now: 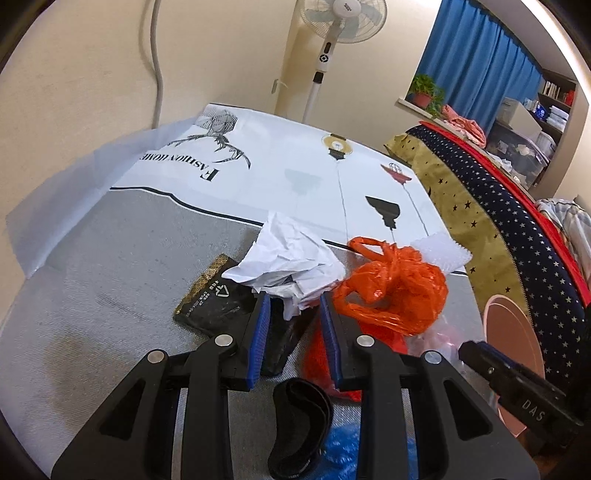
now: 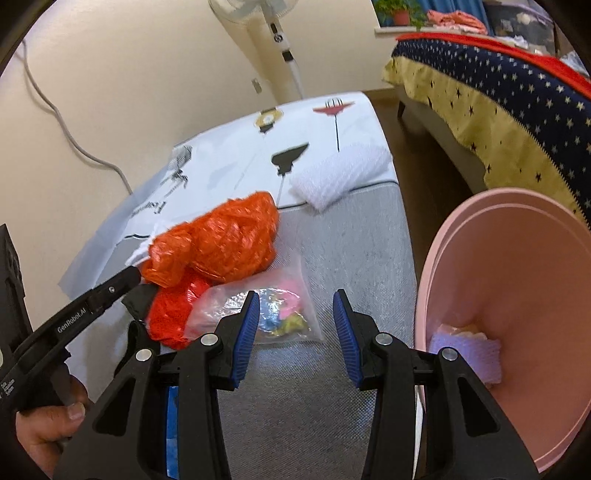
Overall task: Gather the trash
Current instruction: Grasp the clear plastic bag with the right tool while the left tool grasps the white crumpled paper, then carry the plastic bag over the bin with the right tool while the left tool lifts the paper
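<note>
In the left wrist view, crumpled white paper point(image 1: 288, 254), a black packet point(image 1: 210, 299) and an orange plastic bag point(image 1: 391, 288) lie on the grey table cloth point(image 1: 110, 295). My left gripper point(image 1: 294, 306) hovers over the paper's near edge, its jaws partly apart, and neither pad presses on anything. In the right wrist view, my right gripper point(image 2: 296, 299) stands open just above a clear bag of colourful bits point(image 2: 273, 314). The orange bag point(image 2: 218, 236) and a red mesh point(image 2: 173, 310) lie to its left. A pink bin point(image 2: 517, 295) stands at the right.
White bubble wrap point(image 2: 340, 173) lies farther back on the printed sheet point(image 2: 229, 155). A lilac item point(image 2: 465, 354) rests inside the bin. A bed with a starred blanket point(image 2: 498, 103) stands right of the table. A fan point(image 1: 343, 22) stands by the wall. A person's hand point(image 2: 48, 417) holds the left gripper.
</note>
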The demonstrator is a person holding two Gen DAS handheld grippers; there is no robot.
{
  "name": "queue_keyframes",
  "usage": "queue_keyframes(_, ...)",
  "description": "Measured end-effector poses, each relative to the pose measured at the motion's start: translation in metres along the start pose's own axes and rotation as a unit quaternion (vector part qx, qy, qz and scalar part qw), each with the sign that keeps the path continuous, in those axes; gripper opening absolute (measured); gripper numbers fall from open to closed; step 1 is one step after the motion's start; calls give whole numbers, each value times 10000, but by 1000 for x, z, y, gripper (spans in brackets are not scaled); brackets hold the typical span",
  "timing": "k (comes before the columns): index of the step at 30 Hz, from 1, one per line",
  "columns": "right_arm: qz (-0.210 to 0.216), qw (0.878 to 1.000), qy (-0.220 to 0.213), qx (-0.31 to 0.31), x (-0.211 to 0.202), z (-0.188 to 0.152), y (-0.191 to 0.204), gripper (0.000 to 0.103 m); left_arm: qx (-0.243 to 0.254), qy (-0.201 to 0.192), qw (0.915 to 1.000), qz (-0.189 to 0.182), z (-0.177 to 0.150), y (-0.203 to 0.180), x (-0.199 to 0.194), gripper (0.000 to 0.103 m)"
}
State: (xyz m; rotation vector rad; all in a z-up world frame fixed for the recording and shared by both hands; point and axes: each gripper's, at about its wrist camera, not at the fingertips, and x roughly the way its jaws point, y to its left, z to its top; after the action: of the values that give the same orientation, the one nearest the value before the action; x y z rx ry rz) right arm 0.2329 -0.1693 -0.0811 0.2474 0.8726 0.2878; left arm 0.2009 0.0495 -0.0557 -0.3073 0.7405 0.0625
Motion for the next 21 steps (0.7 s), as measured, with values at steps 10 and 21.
queue_keyframes(10,114,9997,139,-170,8,-1,6,22,37,97,9999,52,1,-2,8,6)
queue_keyframes(21,35,9986,-245,-461,-15,5,17,7,88,-63,9999,7,6,-2,-9,3)
